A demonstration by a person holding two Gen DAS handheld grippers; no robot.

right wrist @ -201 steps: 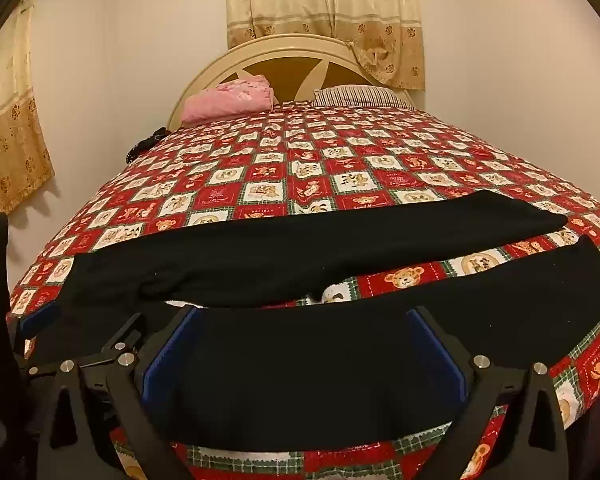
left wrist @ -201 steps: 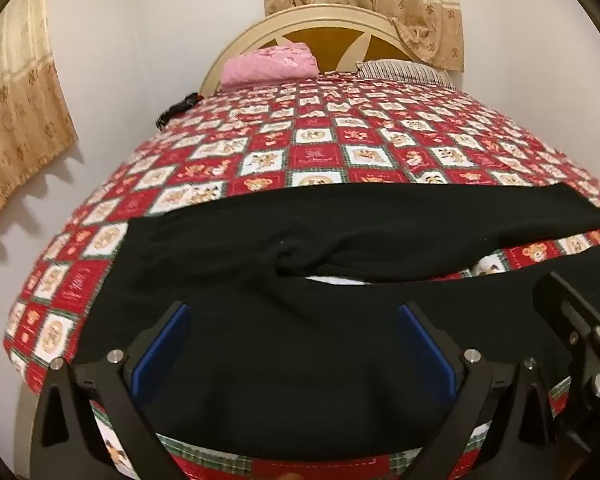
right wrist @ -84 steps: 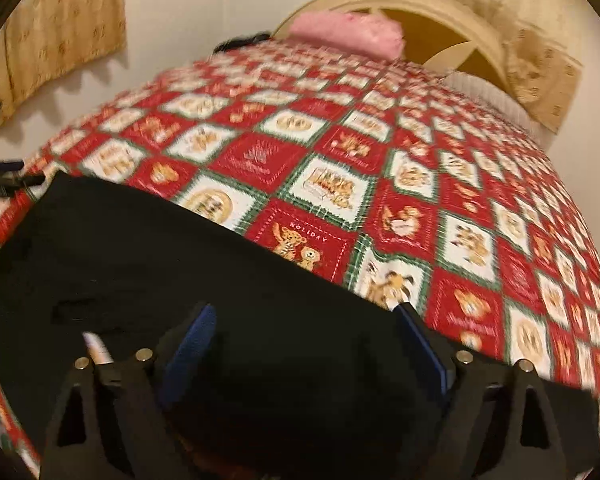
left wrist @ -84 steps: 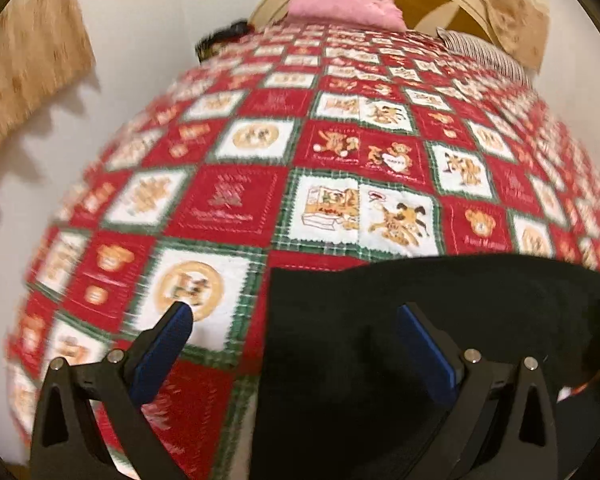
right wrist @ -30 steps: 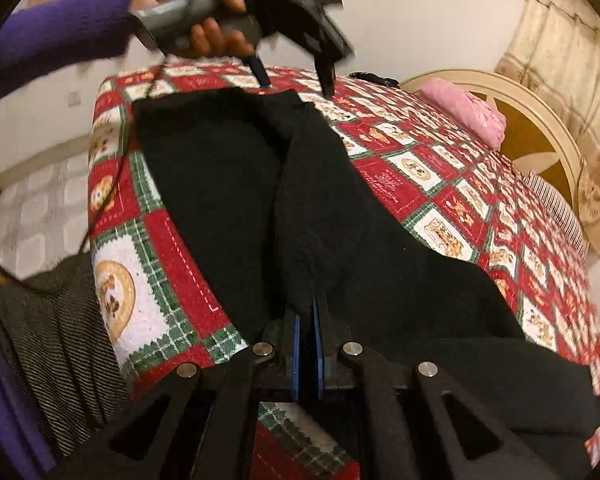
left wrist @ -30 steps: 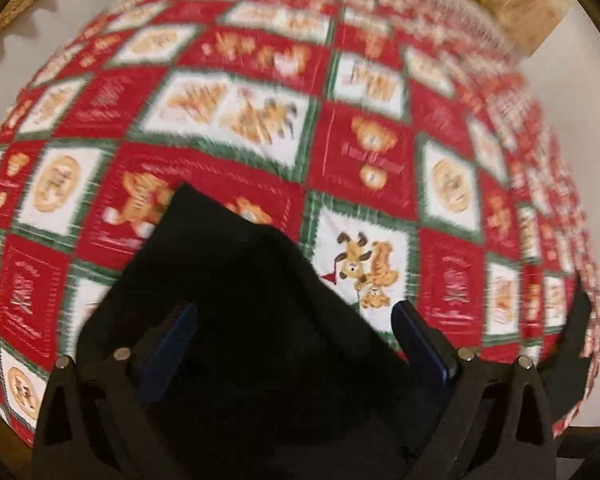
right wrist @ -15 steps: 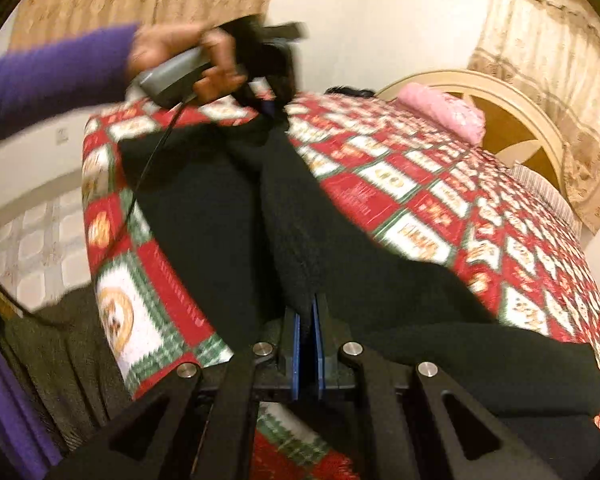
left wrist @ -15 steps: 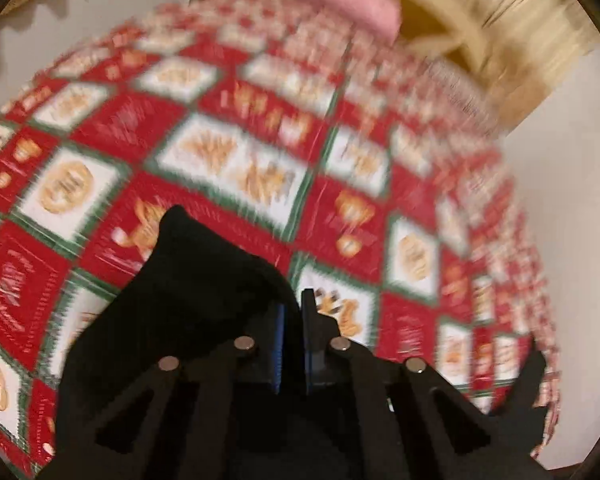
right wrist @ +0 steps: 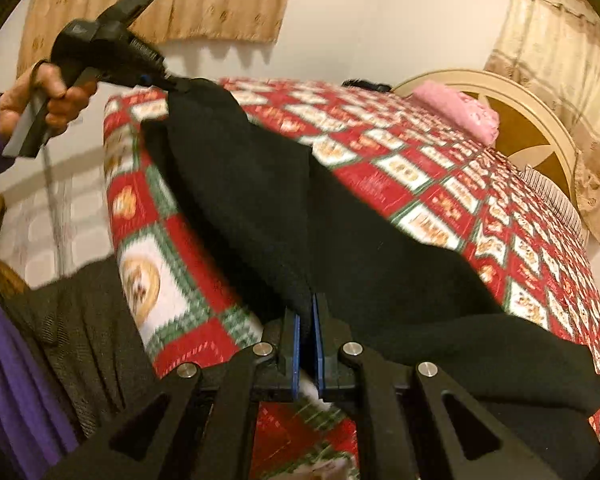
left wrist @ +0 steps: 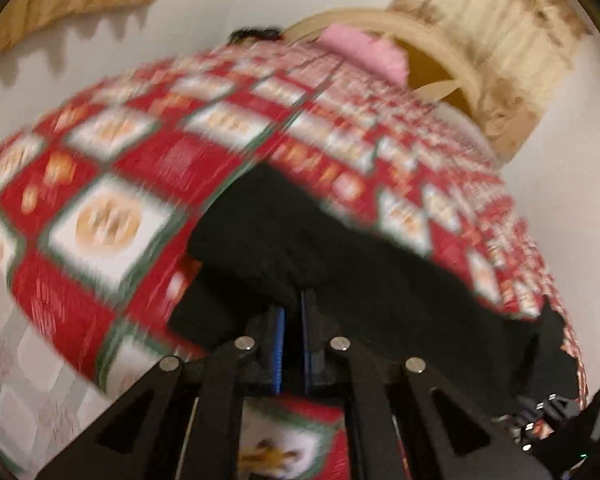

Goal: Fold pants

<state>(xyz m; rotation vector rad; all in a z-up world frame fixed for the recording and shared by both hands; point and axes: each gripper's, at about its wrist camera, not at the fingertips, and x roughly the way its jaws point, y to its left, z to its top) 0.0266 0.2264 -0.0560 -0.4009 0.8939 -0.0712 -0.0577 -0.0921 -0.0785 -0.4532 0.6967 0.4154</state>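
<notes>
Both grippers are pinching the black pants (right wrist: pixel 340 240) at two points along one lifted edge. The right gripper (right wrist: pixel 306 320) has its blue pads pressed together on the fabric near the foot edge of the bed (right wrist: pixel 440 184). The left gripper (right wrist: pixel 176 84), seen from the right wrist view in the person's hand (right wrist: pixel 48 100), is clamped on a raised corner of the cloth further along that edge, well apart from the right one. In the left wrist view the left gripper (left wrist: pixel 292 312) shows its pads closed on dark fabric, though the picture is blurred.

The stretch of cloth between the two grips runs along the bed's near side, taut and lifted off the patterned quilt (right wrist: pixel 420 168). The rest of the garment lies away from both grippers, towards the headboard (right wrist: pixel 520 120) side, with one leg trailing off to the right.

The pants look soft, matte and fairly thick; they drape without holding a crease. Judgement: the held edge is set to be carried across the garment's long axis, and both hands are equally placed for it. The trailing leg end may drag or bunch.
</notes>
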